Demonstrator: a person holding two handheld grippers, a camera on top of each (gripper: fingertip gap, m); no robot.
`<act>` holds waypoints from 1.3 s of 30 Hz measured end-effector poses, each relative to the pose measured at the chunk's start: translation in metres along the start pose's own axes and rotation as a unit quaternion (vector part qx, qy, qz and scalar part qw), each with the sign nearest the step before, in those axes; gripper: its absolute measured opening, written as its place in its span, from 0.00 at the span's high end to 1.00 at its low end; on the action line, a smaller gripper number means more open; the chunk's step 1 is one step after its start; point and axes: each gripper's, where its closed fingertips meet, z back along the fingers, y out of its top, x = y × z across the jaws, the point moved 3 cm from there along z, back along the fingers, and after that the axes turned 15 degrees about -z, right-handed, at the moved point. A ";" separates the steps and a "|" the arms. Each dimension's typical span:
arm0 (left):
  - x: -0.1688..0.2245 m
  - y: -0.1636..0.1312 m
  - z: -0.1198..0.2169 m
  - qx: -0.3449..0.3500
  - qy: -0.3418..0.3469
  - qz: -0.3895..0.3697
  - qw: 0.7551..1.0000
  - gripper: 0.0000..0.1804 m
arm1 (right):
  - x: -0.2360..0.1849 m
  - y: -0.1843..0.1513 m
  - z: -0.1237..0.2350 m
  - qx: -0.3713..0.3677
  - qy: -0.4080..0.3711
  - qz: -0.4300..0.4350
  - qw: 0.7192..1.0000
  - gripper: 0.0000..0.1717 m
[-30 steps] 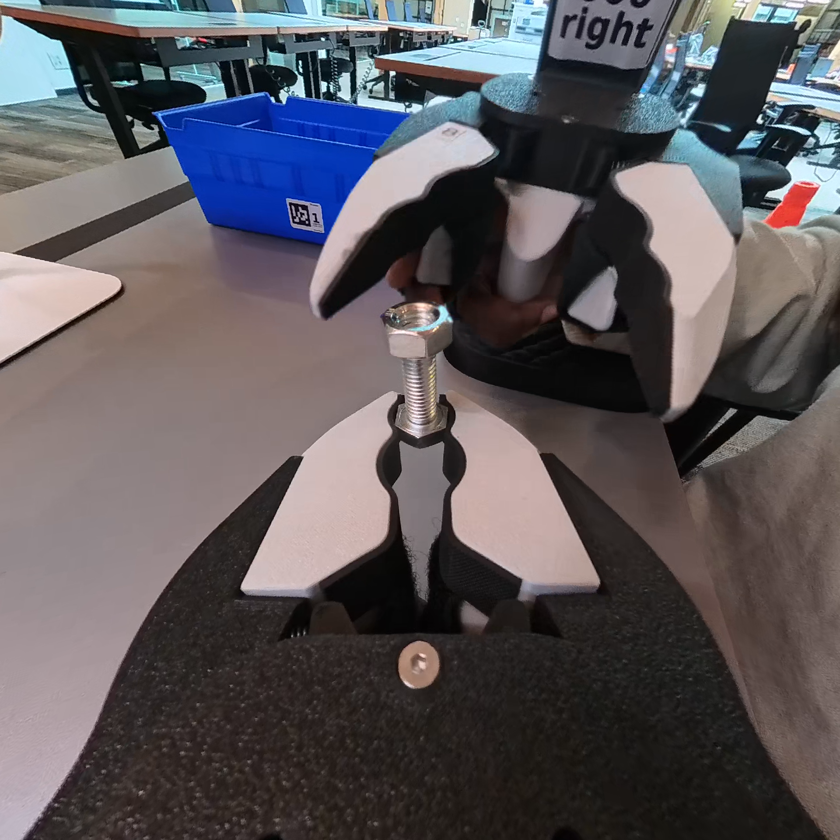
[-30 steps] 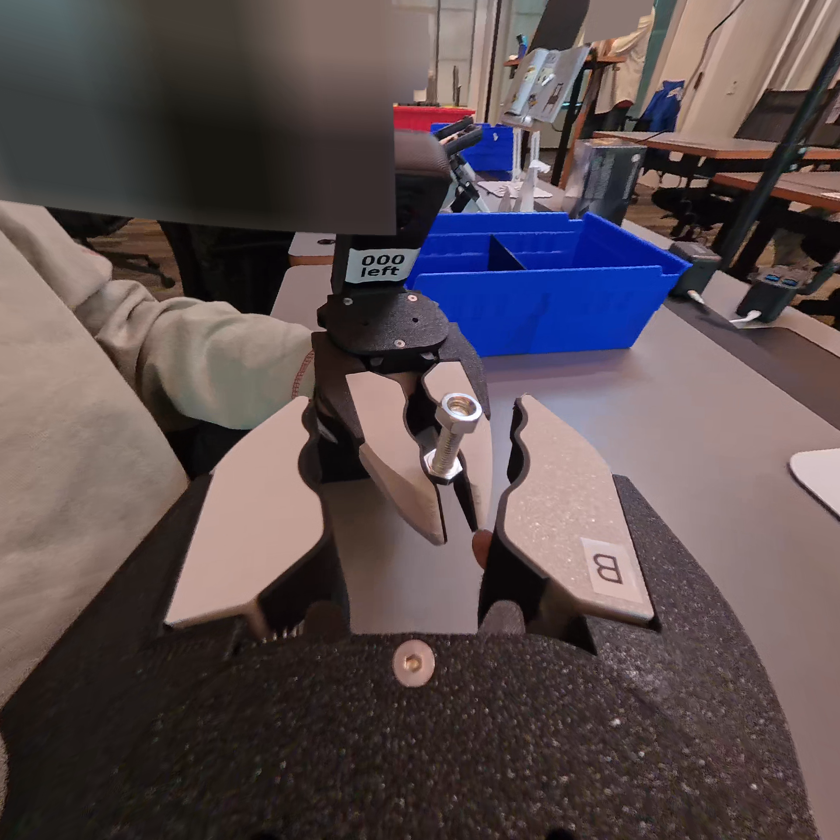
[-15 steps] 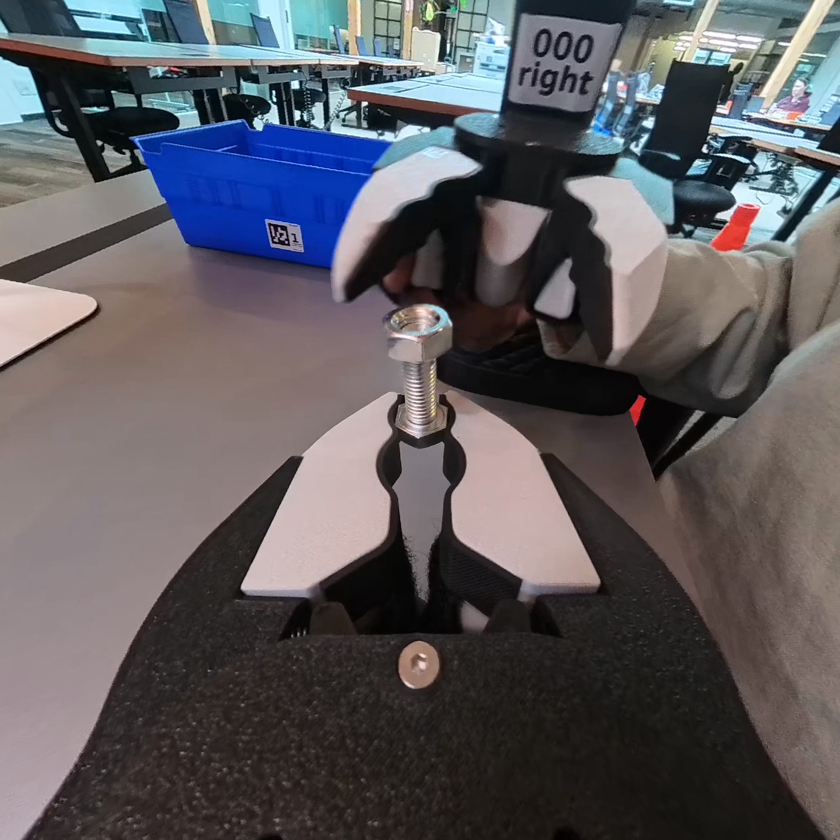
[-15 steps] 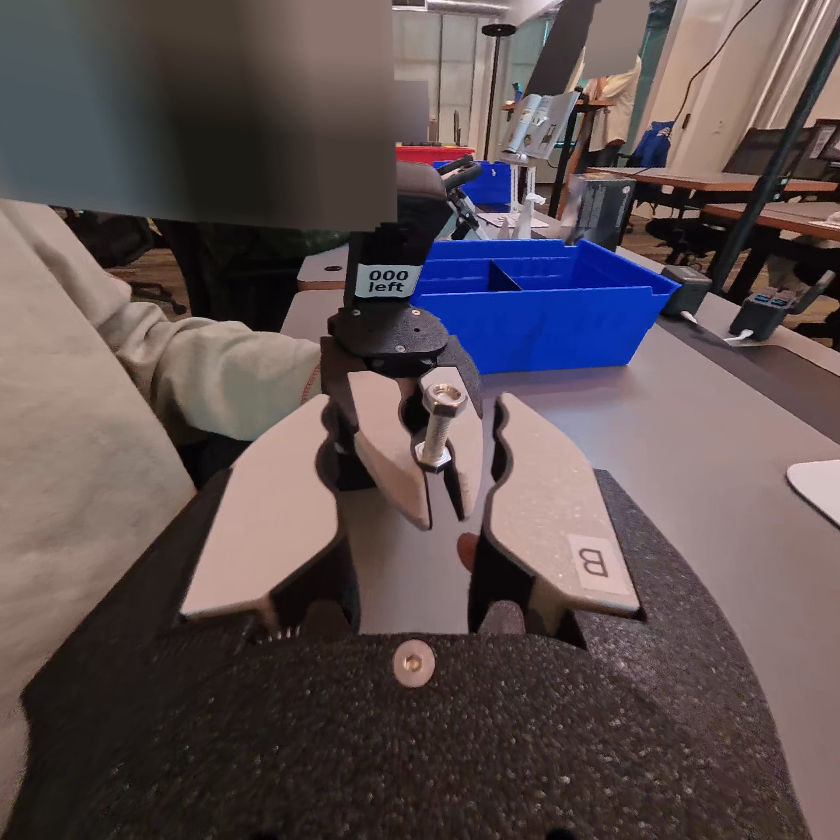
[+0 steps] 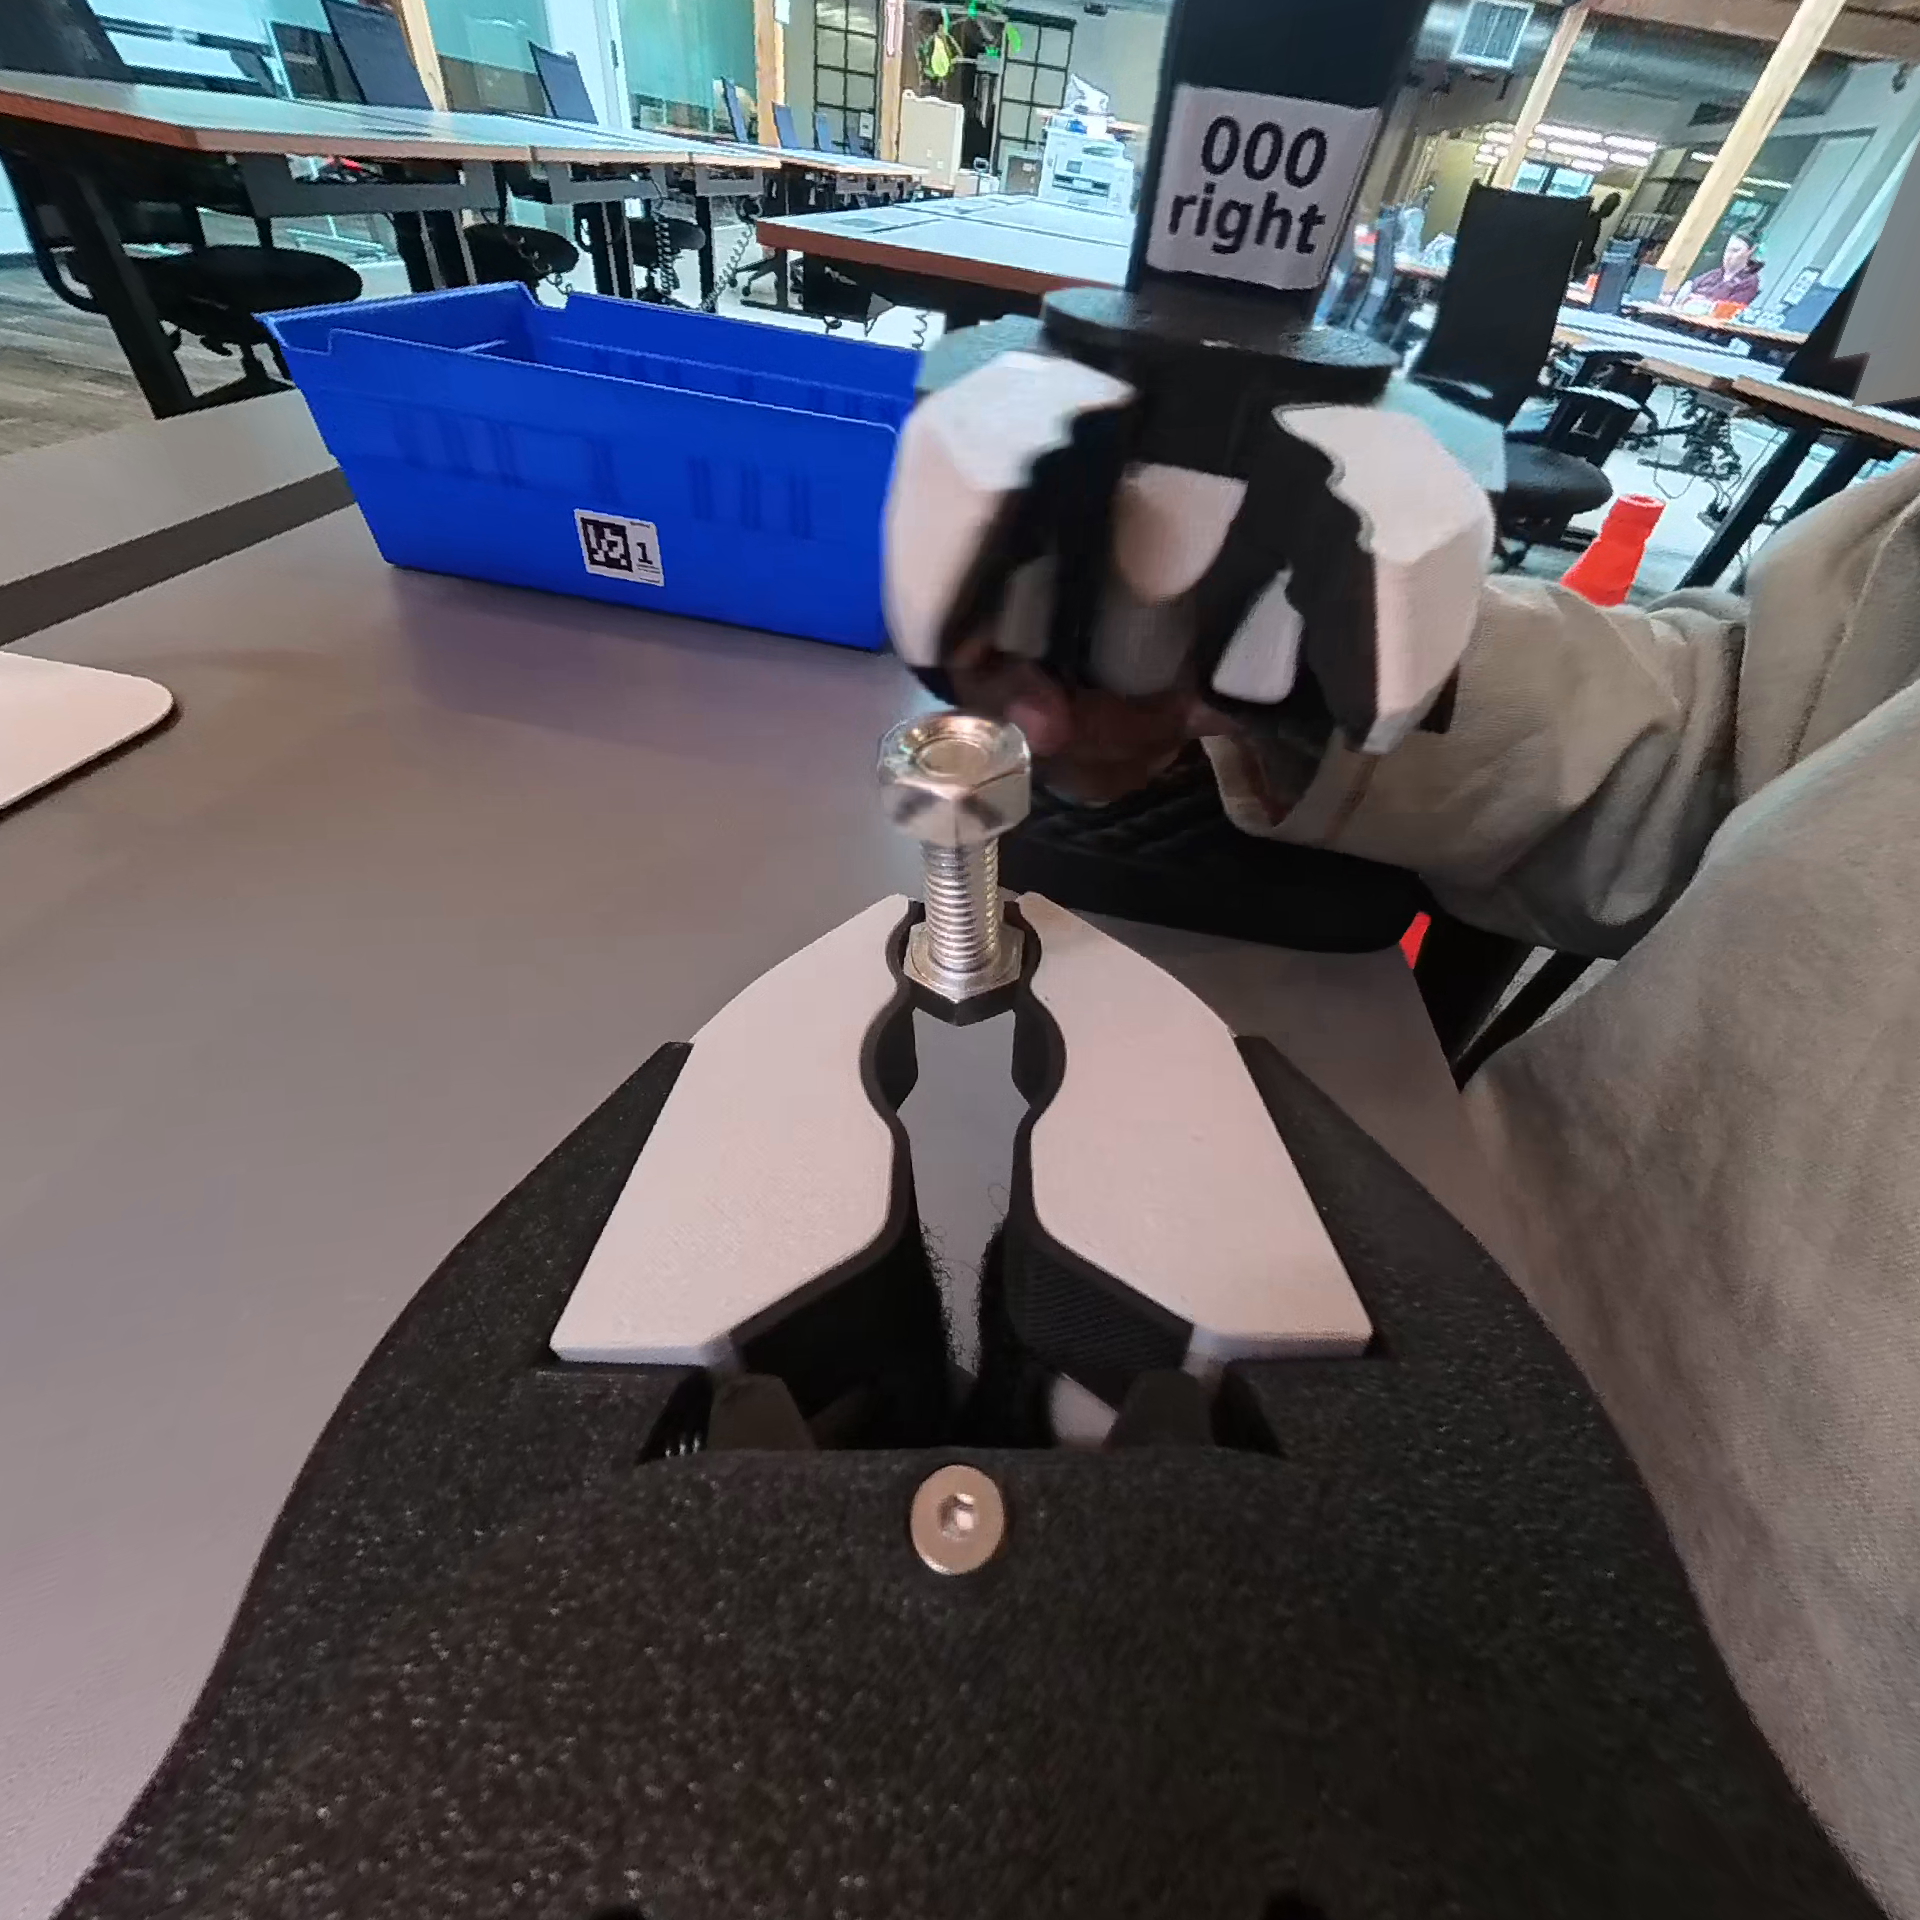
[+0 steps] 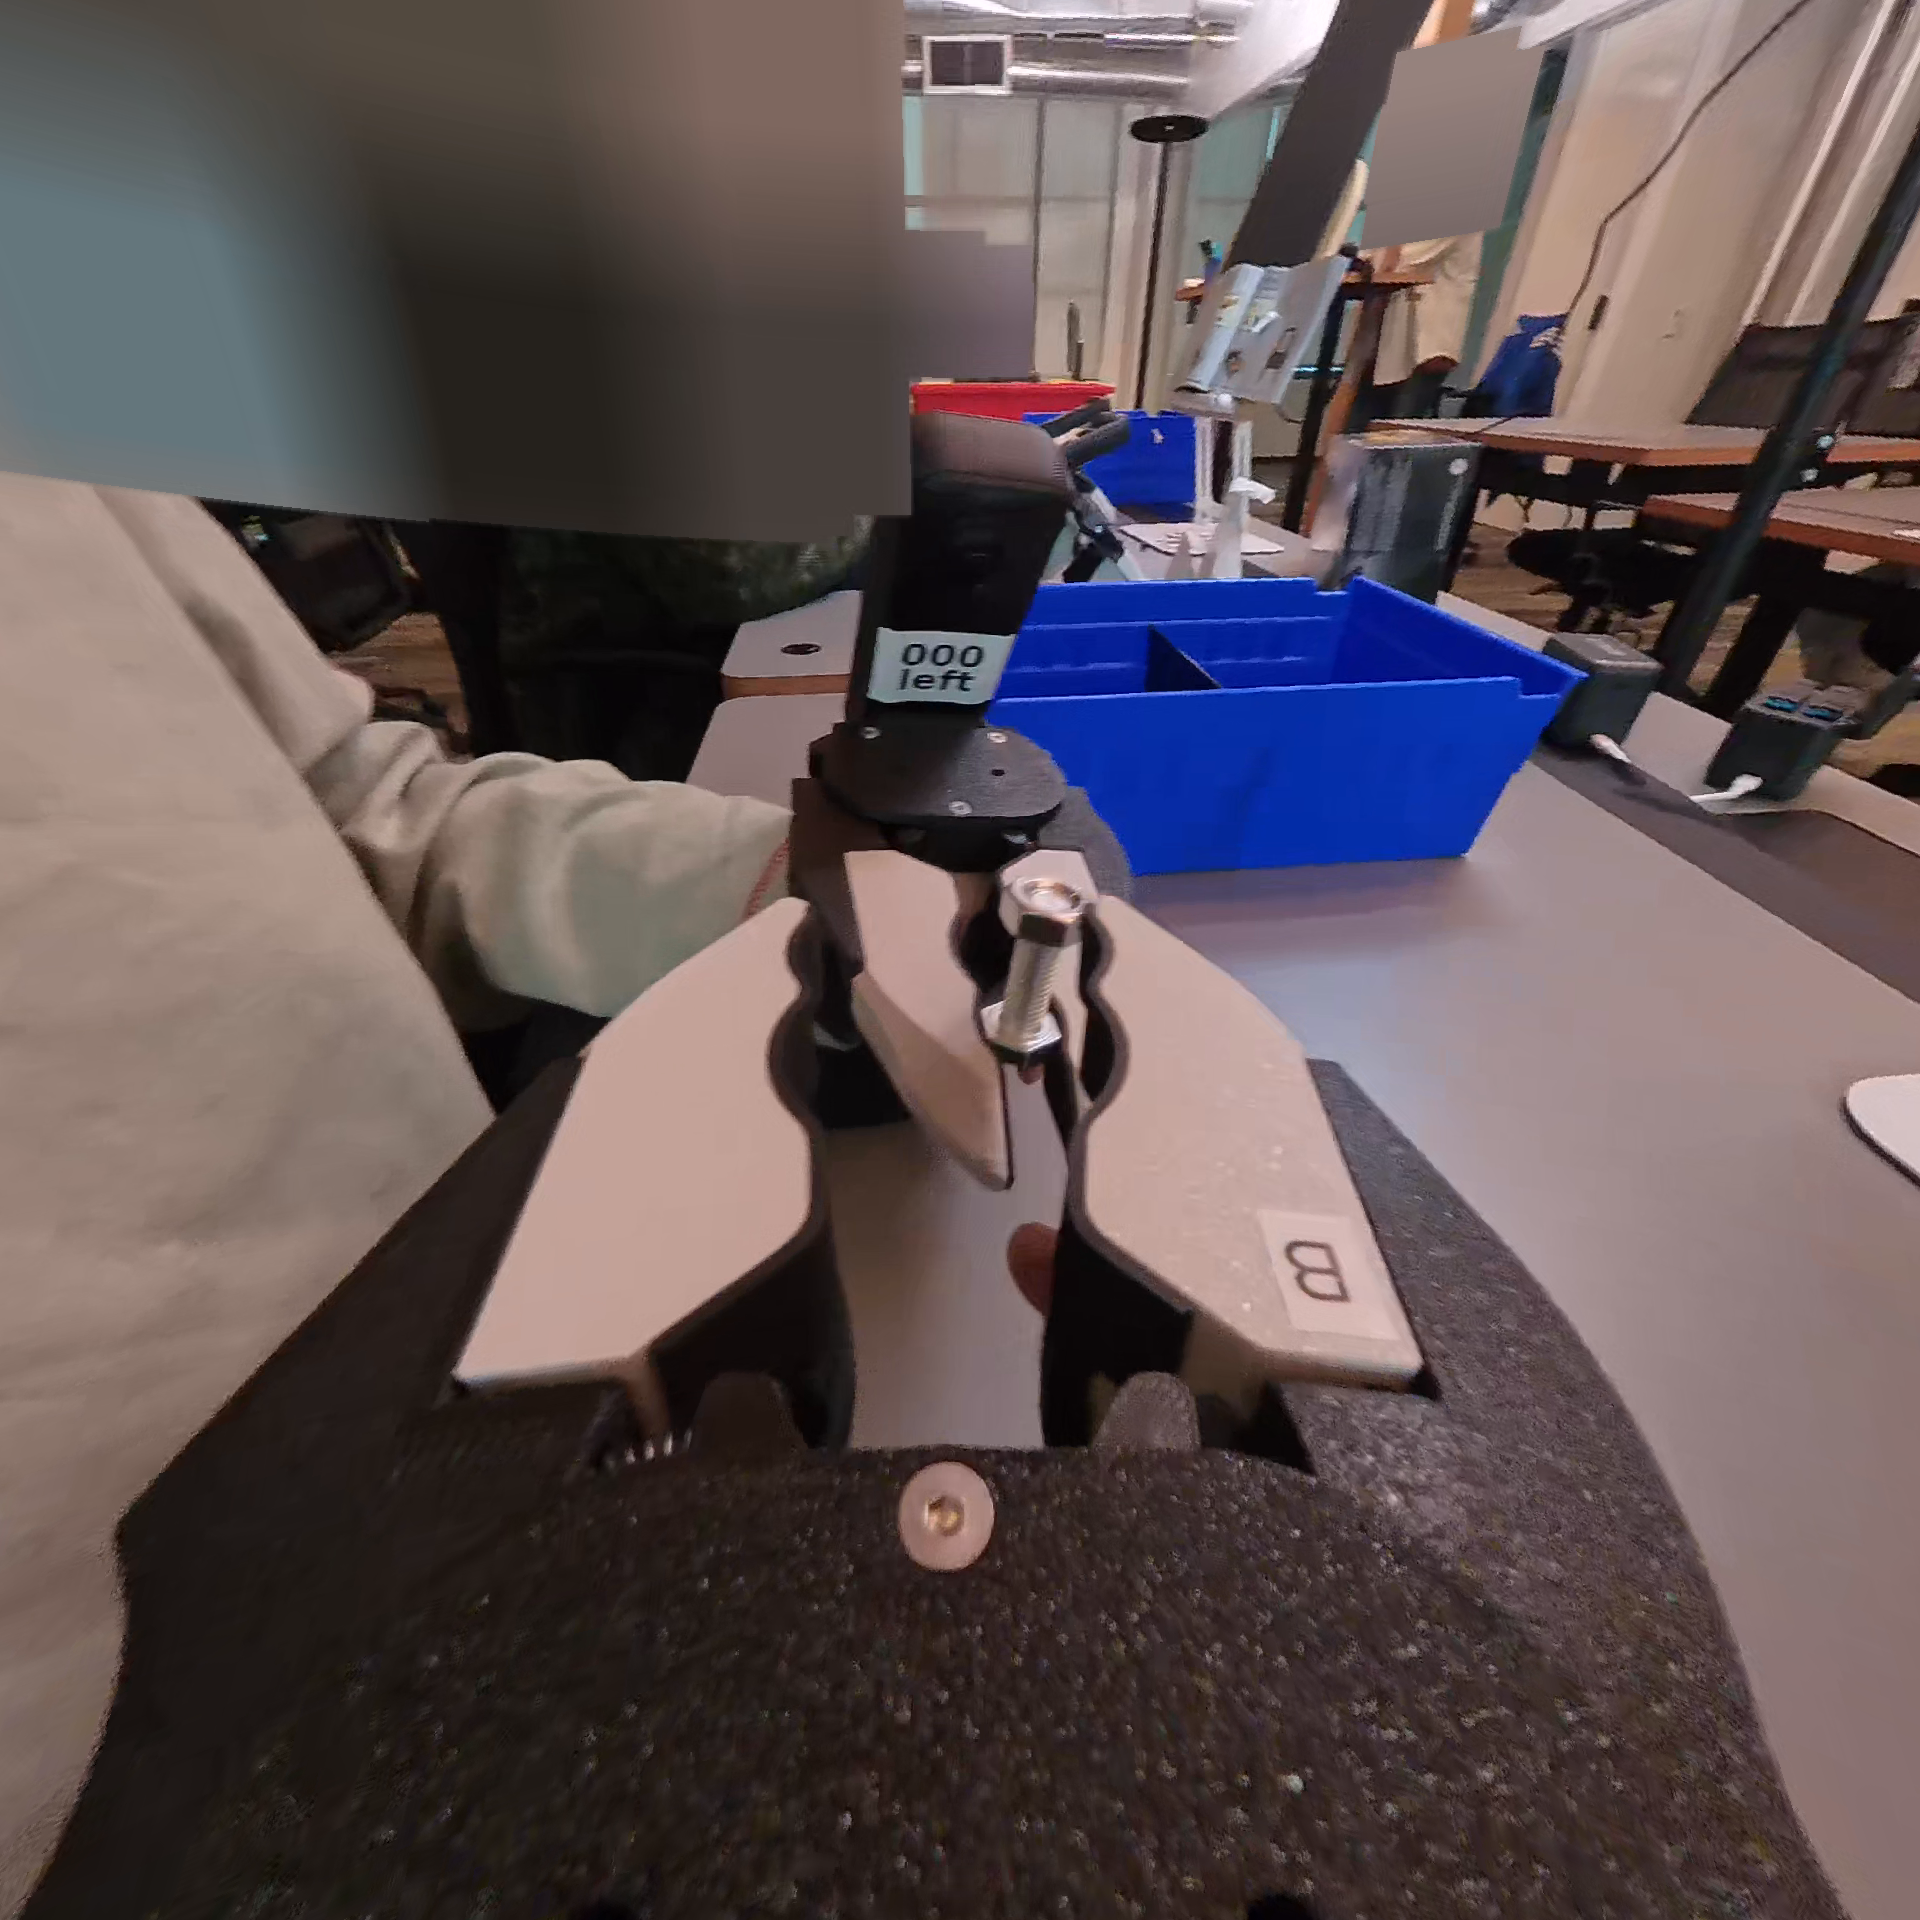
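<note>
My left gripper [image 5: 966,971] is shut on a silver hex nut [image 5: 966,966] with a silver bolt [image 5: 954,821] threaded into it. The bolt stands upright, head on top, above the grey table [image 5: 416,831]. My right gripper [image 5: 1164,623] faces it from just behind the bolt head, open and empty. In the right wrist view the bolt [image 6: 1039,966] and the left gripper [image 6: 1023,1060] show between the right gripper's [image 6: 951,935] fingertips. The bolt is close to the right finger [image 6: 1195,1091]. No pad presses on it.
A blue divided bin [image 5: 623,468] stands on the table behind the grippers and also shows in the right wrist view [image 6: 1299,769]. A white pad [image 5: 62,717] lies at the left edge. A person's grey sleeves [image 5: 1610,727] are at the right. Desks and chairs fill the background. The grippers' ends are close to 6 centimetres from one another.
The right gripper's jaws have narrowed steadily and it has come closer around the bolt. The left gripper has kept its hold on the nut and bolt without moving.
</note>
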 end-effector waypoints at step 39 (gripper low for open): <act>0.005 -0.001 -0.001 -0.004 -0.021 -0.009 1.000 0.93 | 0.002 -0.008 0.006 -0.025 0.001 -0.005 1.000 0.72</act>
